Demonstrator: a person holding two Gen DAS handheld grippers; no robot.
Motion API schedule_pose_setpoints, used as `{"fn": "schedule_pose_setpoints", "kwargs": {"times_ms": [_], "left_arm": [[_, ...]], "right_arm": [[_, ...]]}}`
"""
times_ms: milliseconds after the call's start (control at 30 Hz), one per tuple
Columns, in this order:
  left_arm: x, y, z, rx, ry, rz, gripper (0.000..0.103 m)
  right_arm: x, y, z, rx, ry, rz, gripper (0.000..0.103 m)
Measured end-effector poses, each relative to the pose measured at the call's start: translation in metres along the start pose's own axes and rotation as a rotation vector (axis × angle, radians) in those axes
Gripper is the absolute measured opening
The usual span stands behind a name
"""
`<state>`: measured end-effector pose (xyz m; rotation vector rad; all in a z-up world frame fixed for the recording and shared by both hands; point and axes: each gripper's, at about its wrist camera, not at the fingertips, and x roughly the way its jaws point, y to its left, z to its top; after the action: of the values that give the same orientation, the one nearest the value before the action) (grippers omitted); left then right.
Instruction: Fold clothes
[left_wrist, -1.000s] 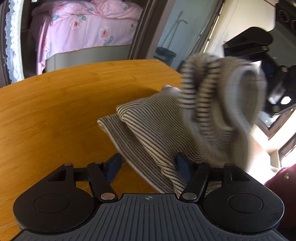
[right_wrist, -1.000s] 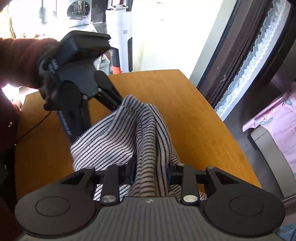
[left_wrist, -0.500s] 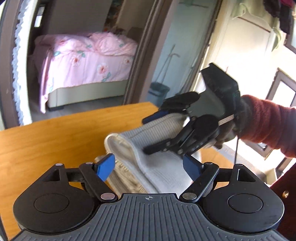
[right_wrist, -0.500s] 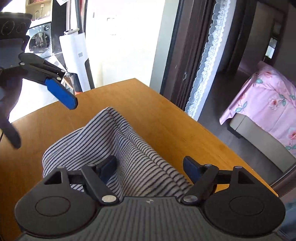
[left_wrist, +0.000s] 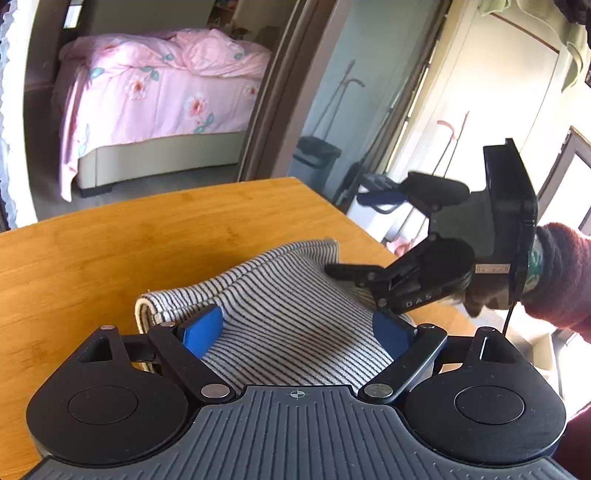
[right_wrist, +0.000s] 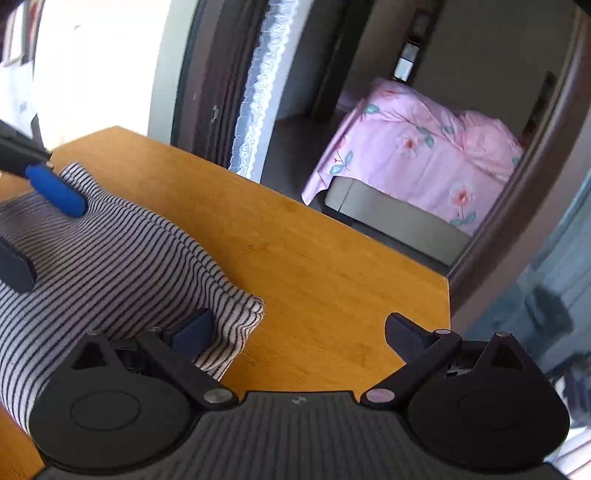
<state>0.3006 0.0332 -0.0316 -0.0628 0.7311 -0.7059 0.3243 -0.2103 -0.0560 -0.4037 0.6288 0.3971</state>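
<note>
- Striped garment (left_wrist: 288, 317) lies bundled on the wooden table (left_wrist: 110, 258)
- Left gripper (left_wrist: 295, 332), jaws apart, straddles the garment — press flat
- Right gripper (right_wrist: 295, 332), jaws apart, at the garment's corner — square the edge

A home is being shown. A bedroom is being seen through a dark-framed doorway (left_wrist: 266, 110), where a bed (left_wrist: 162, 99) is being covered by a pink floral quilt (right_wrist: 424, 147). A white lace curtain edge (right_wrist: 258, 92) is being hung beside the door frame. A dark bin (left_wrist: 314, 162) and long-handled cleaning tools (left_wrist: 332, 107) are being kept in a side room. A striped garment (left_wrist: 288, 302) is being laid on a wooden bench (left_wrist: 110, 254).
</note>
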Motion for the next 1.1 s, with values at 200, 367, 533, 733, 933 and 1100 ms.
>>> {"fn": "schedule_pose_setpoints", "kwargs": {"times_ms": [200, 367, 533, 733, 933, 1100], "left_arm": [[0.0, -0.002, -0.003, 0.027, 0.01, 0.021, 0.093], [0.0, -0.002, -0.005, 0.039, 0.017, 0.029, 0.095], [-0.002, -0.002, -0.006, 0.034, 0.017, 0.024, 0.097], [-0.004, 0.0, -0.008, 0.02, 0.01, 0.017, 0.097], [-0.006, 0.0, -0.008, 0.021, 0.01, 0.009, 0.097], [-0.007, 0.001, -0.008, 0.021, 0.011, 0.005, 0.097]], "right_arm": [[-0.011, -0.003, -0.005, 0.074, -0.028, -0.002, 0.1], [-0.045, -0.011, 0.018, 0.183, -0.136, 0.047, 0.1], [-0.019, -0.002, 0.027, 0.148, -0.083, -0.023, 0.101], [0.017, 0.008, 0.013, 0.15, -0.019, -0.031, 0.103], [-0.002, 0.007, 0.01, 0.124, -0.038, -0.04, 0.103], [-0.036, 0.008, 0.001, 0.168, -0.096, 0.006, 0.103]]}}
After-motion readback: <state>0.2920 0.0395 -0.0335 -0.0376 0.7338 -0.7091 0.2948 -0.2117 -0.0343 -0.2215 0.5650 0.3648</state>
